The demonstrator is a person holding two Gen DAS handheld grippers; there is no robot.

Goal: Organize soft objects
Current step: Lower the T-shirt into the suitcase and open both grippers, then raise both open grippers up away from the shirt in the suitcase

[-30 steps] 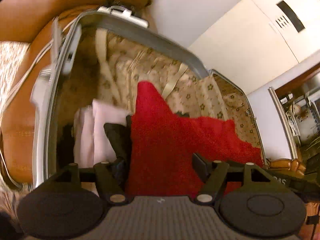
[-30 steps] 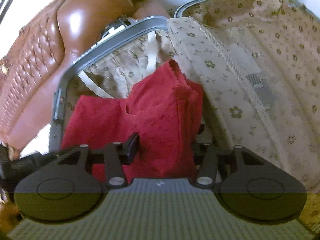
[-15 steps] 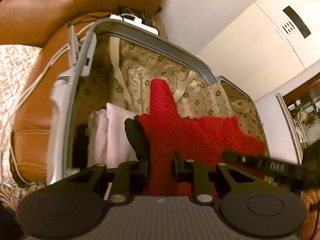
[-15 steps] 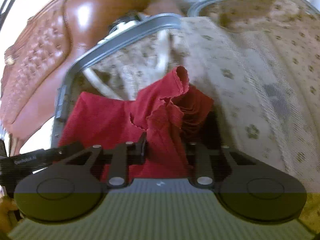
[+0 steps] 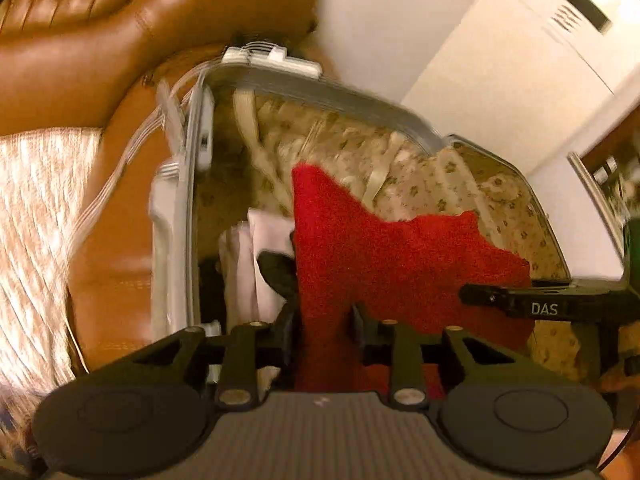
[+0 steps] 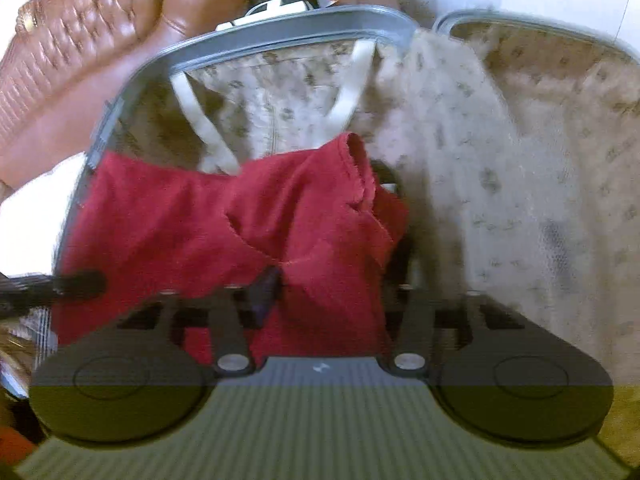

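- The left gripper (image 5: pixel 326 328) is pinching the red towel (image 5: pixel 384 256), its jaws having just been opening slightly.
- The right gripper (image 6: pixel 332 292) is holding the towel's other end, jaws having just been opening.
- The open suitcase (image 5: pixel 320 92) is lying against a brown leather sofa (image 5: pixel 100 40), beside a white wall (image 5: pixel 380 12).

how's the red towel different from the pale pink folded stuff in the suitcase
The red towel is bright red and fuzzy; the pale pink cloth is light and looks smooth. The red towel is spread wide and held up, pinched by the left gripper and the right gripper, whose jaws have just been opening; the pale pink cloth stands folded and untouched against the suitcase wall. Both are soft items in the same suitcase.
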